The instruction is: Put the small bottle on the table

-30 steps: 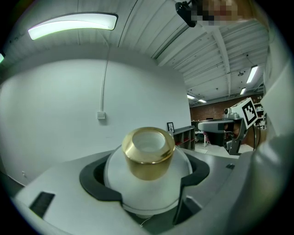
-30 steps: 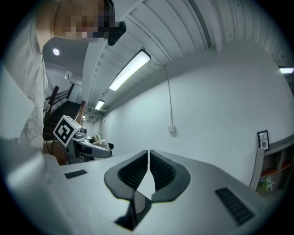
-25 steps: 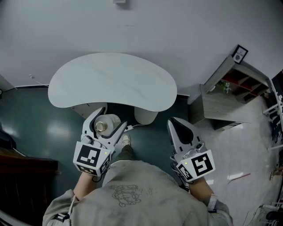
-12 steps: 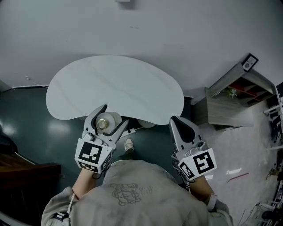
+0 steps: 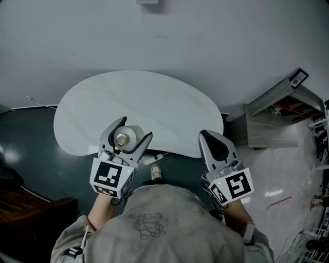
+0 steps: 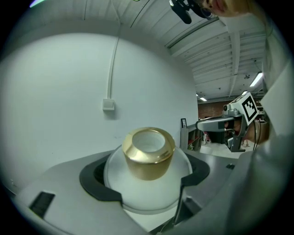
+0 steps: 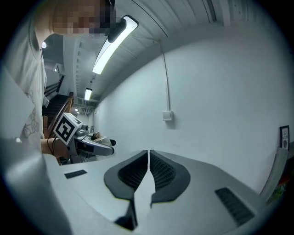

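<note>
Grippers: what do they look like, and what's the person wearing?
Left gripper and right gripper are alike: light grey tapered shells, black ribbed pads, each with a white cube bearing black square markers. The person wears a grey short-sleeved shirt with a faint print.

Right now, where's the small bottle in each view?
Head view: small bottle left of centre, between the left gripper fingers.
Left gripper view: dead centre, gold cap up.
Right gripper view: far left, tiny, barely legible.
Shared landmark: white wall box.
</note>
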A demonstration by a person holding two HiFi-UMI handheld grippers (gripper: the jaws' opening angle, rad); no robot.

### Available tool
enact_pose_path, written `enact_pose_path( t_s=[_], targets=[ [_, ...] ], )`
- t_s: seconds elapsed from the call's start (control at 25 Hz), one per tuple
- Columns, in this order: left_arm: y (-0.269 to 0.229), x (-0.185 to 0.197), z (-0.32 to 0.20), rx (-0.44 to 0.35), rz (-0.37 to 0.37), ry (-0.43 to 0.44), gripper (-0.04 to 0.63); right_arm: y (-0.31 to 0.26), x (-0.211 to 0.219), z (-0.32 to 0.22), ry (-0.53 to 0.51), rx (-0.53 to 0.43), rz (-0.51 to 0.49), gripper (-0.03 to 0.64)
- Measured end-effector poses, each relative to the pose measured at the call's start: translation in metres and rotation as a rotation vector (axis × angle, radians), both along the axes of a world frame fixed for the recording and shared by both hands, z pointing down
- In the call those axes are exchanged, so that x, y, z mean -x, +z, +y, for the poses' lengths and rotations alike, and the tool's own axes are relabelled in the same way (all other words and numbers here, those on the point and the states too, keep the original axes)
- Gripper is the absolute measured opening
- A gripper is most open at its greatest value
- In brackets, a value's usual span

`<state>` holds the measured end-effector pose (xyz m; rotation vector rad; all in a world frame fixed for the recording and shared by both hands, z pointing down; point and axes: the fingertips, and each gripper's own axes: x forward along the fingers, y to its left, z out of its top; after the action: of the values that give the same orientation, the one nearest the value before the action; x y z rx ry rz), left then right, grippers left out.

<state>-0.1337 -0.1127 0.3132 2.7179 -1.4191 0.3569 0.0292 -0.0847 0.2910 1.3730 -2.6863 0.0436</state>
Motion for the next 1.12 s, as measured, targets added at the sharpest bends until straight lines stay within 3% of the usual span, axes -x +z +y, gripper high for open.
enact_pose_path(
  t_s=[0.52, 0.88, 1.12],
  targets=[
    [0.003, 0.019, -0.034, 0.009, -0.026, 0.001, 0.347, 0.01, 0.015, -0.048, -0.001, 0.016, 0.027, 0.035],
    [0.011, 0.014, -0.035, 0.029, -0.085, -0.043, 0.347, 0.014, 0.01, -0.059, -0.046, 0.022, 0.031, 0.035],
    [0.011, 0.005, -0.042, 0.034, -0.071, -0.055, 0.347, 0.015, 0.004, -0.069, -0.073, 0.022, 0.031, 0.035]
  ],
)
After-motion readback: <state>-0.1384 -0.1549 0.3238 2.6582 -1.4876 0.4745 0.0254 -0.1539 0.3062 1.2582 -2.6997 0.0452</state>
